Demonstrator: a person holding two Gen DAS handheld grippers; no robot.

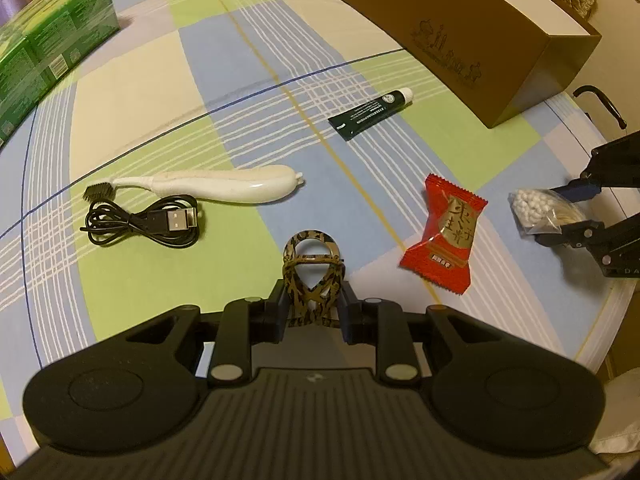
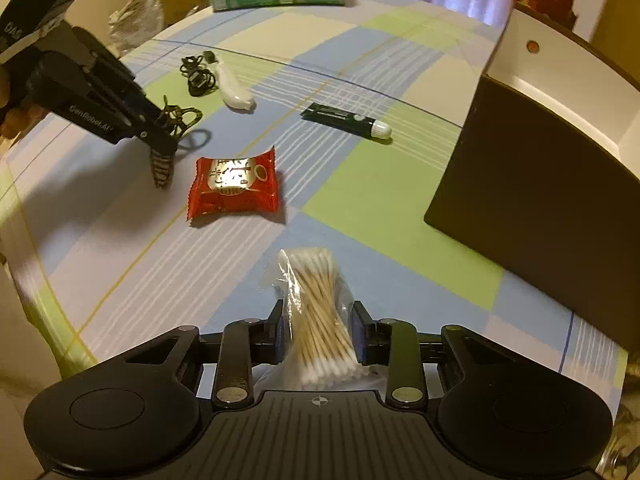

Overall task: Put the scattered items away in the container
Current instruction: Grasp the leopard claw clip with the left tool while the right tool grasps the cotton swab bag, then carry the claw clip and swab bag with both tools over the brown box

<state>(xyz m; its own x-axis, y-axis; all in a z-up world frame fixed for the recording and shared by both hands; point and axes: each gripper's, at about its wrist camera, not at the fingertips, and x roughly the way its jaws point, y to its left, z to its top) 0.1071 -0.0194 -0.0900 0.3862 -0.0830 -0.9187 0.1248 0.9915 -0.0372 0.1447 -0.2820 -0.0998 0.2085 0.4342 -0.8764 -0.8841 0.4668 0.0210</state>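
Scattered items: spread over a checked cloth on the surface (image 1: 140,92), in front of the container.
Container: a brown box (image 1: 452,28) with a white inside, at the far right of the surface; seen from the right wrist its dark end wall (image 2: 532,184) rises close by on the right.
Hair clip: a leopard-patterned clip (image 1: 312,280) sits upright between the fingers of the left tongs (image 1: 313,308), which are closed on it; in the right wrist view the clip (image 2: 178,118) is lifted above the cloth.
Cotton swabs: a clear bag of swabs (image 2: 320,312) lies between the fingers of the right tongs (image 2: 318,334), which press in on its sides; from the left wrist the bag (image 1: 540,208) is at the right edge of the surface.
Red packet: a red snack sachet (image 1: 444,236) lies flat between the two tongs, apart from both.
Tube: a dark green tube with a white cap (image 1: 370,114) lies nearer the box, cap toward it.
Toothbrush: a white electric toothbrush (image 1: 216,186) lies on the left side, black bristles pointing left.
Cable: a coiled black USB cable (image 1: 140,226) lies just beside the toothbrush, on its near side.
Green pack: a wrapped green package (image 1: 44,48) sits at the far left edge.
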